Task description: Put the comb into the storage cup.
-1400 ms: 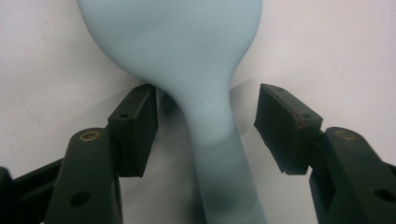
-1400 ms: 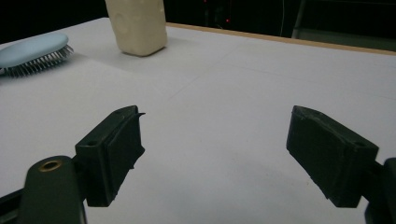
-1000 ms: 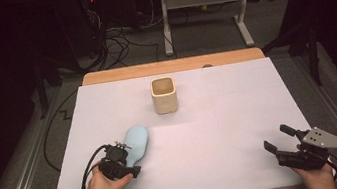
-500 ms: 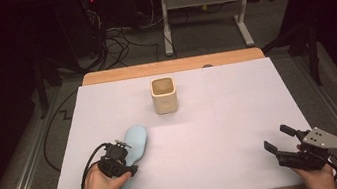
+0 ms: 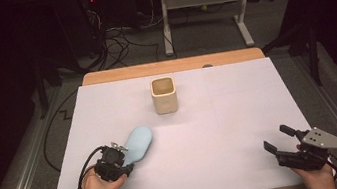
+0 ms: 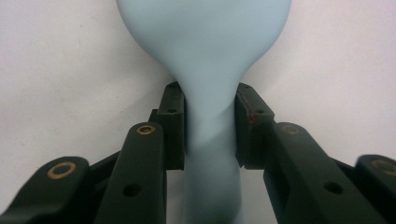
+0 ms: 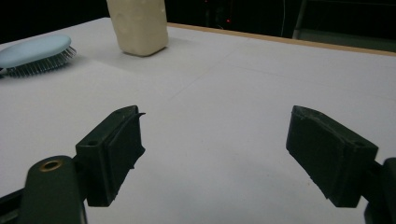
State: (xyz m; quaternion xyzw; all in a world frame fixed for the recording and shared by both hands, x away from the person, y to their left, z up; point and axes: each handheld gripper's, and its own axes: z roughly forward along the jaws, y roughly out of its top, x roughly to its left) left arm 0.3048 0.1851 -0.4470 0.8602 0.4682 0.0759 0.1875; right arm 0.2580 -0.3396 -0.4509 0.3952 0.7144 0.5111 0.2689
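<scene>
A light blue hairbrush [image 5: 136,141] lies bristles down on the white table at the front left. In the left gripper view its narrow handle [image 6: 208,140] runs between my left gripper's [image 6: 208,109] jaws. The jaws have just been closing and both pads now touch the handle's sides. In the high view a hand holds the left gripper [image 5: 119,155] at the brush's near end. My right gripper [image 5: 276,138] rests at the front right, open and with nothing between its fingers [image 7: 215,149]. From there the hairbrush [image 7: 35,51] shows far to the left.
A cream square cup [image 5: 164,95] stands upright at the middle back of the white table [image 5: 239,109]; it shows too in the right gripper view [image 7: 138,25]. Behind the table are a wooden edge, cables and a metal frame on the floor.
The left gripper's jaws have drawn in onto the brush handle. Both hands, the brush and the cup stay where they were.
</scene>
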